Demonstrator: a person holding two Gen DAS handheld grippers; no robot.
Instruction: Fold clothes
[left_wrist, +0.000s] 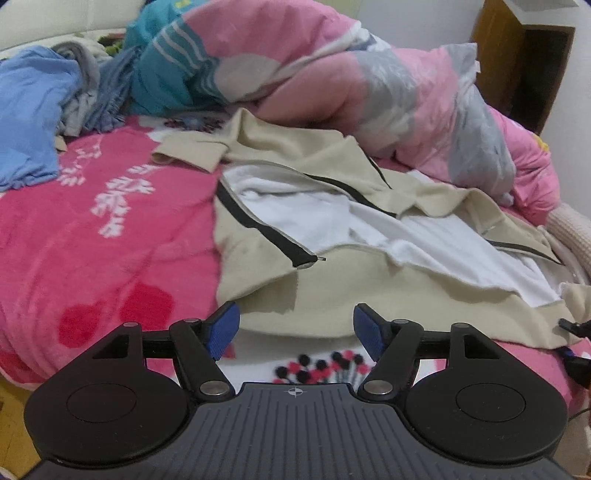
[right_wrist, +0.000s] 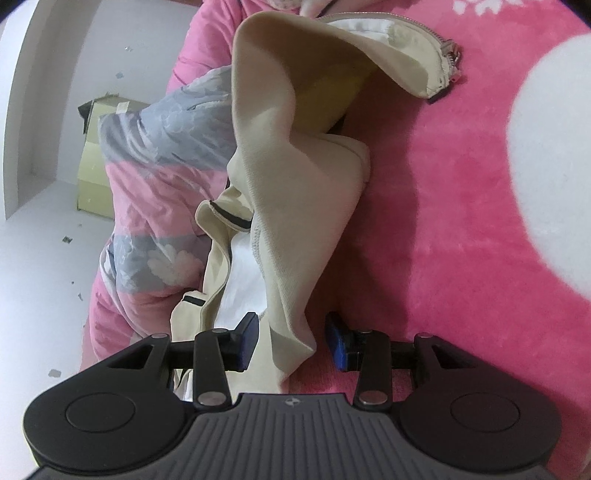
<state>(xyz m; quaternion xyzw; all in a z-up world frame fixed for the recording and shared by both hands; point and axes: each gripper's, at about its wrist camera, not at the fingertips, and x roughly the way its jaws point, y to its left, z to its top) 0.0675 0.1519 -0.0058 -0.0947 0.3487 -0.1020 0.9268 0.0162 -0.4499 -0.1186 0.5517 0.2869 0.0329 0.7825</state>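
Blue-padded fingers of the left gripper (left_wrist: 295, 332) stand spread and released above the near hem of a beige zip-up jacket (left_wrist: 332, 206), gripping nothing. That jacket lies open on the bed's pink blanket (left_wrist: 110, 240), its white lining showing, with a pink and grey quilt (left_wrist: 388, 92) bunched behind it and a blue garment (left_wrist: 29, 110) off to the left. On the right gripper (right_wrist: 291, 341), fingers stand parted around a hanging fold of the jacket (right_wrist: 288, 206); its pads (right_wrist: 338, 345) are not pressing the cloth.
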